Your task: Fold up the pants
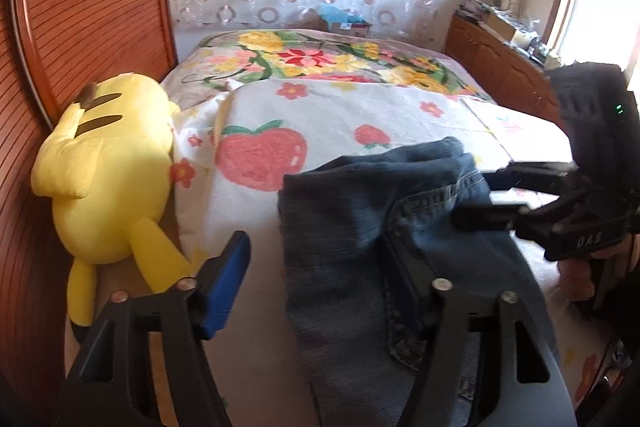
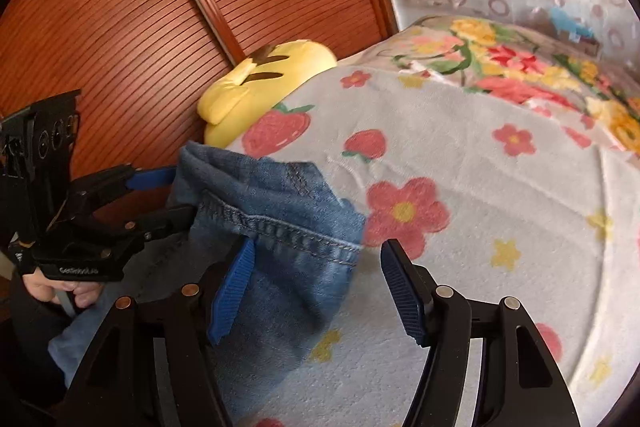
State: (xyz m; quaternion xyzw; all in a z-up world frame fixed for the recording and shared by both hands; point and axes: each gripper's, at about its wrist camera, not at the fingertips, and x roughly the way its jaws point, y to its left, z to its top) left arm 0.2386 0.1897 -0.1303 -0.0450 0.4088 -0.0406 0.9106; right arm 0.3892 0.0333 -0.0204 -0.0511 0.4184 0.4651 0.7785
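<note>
Strawberry-print blanket fills mid-frame, yellow plush at left; both grippers, left gripper and right gripper, gape around bunched jeans.

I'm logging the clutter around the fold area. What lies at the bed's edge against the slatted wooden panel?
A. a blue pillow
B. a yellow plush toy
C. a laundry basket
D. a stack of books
B: a yellow plush toy with brown stripes lies on the bed beside the slatted wooden panel, apart from the jeans.
</note>
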